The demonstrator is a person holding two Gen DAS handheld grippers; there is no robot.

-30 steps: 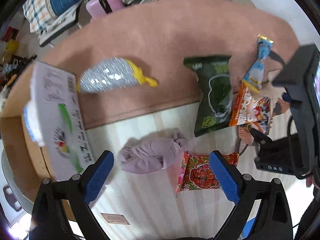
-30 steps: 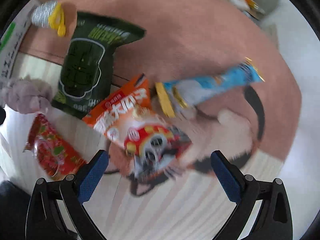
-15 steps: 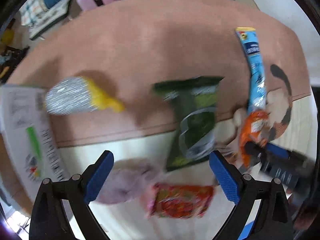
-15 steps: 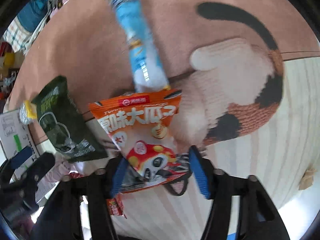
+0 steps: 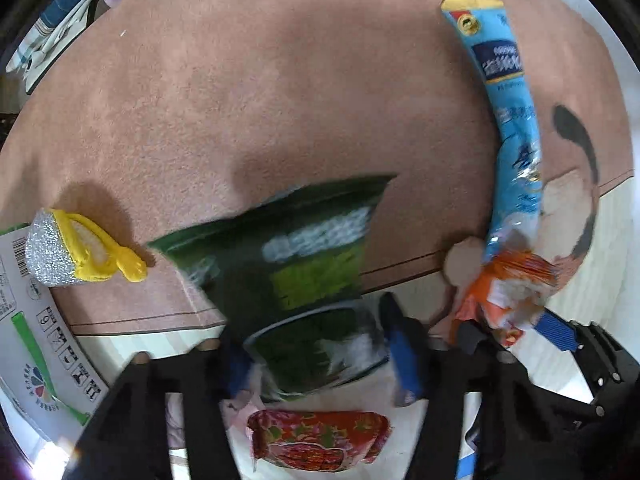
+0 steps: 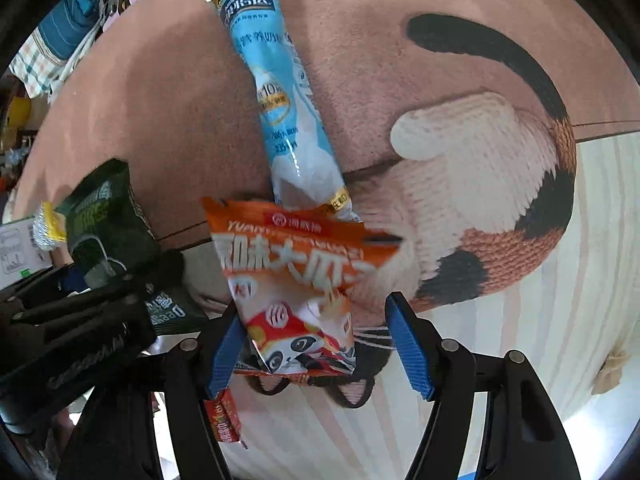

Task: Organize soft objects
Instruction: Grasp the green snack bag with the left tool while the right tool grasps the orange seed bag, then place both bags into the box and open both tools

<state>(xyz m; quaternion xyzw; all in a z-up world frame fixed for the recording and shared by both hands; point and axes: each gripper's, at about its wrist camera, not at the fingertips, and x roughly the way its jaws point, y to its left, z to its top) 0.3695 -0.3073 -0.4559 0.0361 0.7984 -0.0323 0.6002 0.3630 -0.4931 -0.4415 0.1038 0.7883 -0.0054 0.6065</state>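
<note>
Green snack bag (image 5: 308,280) sits clamped in the left hand-held gripper (image 5: 320,356), whose jaws have just been closing; the right hand-held gripper (image 6: 316,344) grips an orange packet (image 6: 296,280) over the pink rug (image 5: 280,100).

A dark green snack bag (image 5: 304,280) lies half on the pink rug, beside an orange snack bag (image 6: 296,292), a long light-blue packet (image 6: 280,96) on the rug, and a red floral packet (image 5: 316,440) on the pale floor.
</note>
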